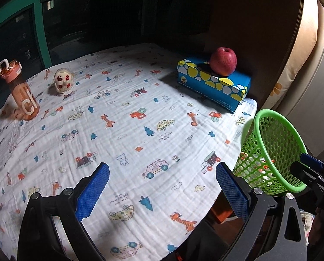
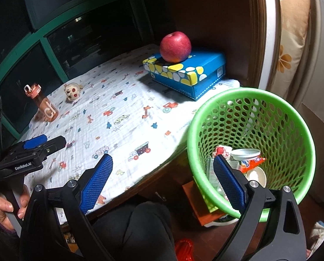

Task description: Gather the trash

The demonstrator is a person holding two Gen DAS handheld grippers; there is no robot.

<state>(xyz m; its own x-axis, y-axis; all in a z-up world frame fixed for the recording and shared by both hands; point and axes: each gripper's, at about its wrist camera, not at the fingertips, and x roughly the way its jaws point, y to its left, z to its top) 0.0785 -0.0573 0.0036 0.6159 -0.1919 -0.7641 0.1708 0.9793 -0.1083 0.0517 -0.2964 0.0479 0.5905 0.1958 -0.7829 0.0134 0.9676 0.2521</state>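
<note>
Green basket (image 2: 251,143) holding trash (image 2: 246,163), both grippers agape

Perforated glossy plastic basket (image 2: 251,100), crinkled cloth (image 1: 122,117)

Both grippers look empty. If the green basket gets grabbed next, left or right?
Right, probably. The right gripper is open with one of its fingers already over the green basket rim, trash visible just beyond. The left gripper, also open, points at the cloth-covered table, with the basket off to its side.

Green perforated basket (image 2: 244,100) (blue spotted box (image 2: 205,65), red apple (image 2: 175,46)).
</note>
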